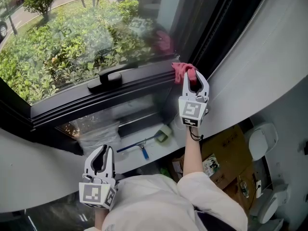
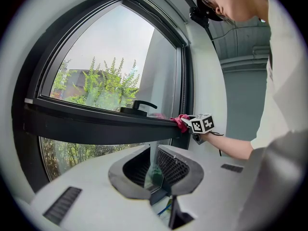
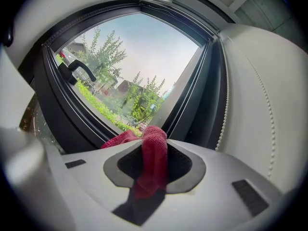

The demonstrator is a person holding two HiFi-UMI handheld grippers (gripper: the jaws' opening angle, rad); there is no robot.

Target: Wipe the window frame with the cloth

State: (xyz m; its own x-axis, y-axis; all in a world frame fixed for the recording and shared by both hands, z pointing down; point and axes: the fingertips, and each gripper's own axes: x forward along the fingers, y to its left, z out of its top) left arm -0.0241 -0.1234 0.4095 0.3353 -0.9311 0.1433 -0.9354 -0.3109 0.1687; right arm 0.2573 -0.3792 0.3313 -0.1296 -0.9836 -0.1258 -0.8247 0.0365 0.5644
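Observation:
A red cloth (image 1: 182,71) is pressed against the right end of the dark window frame (image 1: 96,101), near the corner. My right gripper (image 1: 195,77) is shut on the cloth, which fills the space between its jaws in the right gripper view (image 3: 153,153) and bunches out ahead onto the frame (image 3: 62,114). The left gripper view shows the cloth (image 2: 180,122) and right gripper (image 2: 188,121) at the frame's (image 2: 96,121) far end. My left gripper (image 1: 102,148) hangs low at the left, away from the window, jaws together and holding nothing (image 2: 154,170).
A black window handle (image 1: 108,78) sits on the frame left of the cloth. Below the window lie a blue-handled squeegee (image 1: 139,149), a green sponge (image 1: 165,134) and a clear plastic bag (image 1: 98,129). Cardboard boxes (image 1: 226,162) stand at lower right. A curved white wall (image 1: 245,76) flanks the window.

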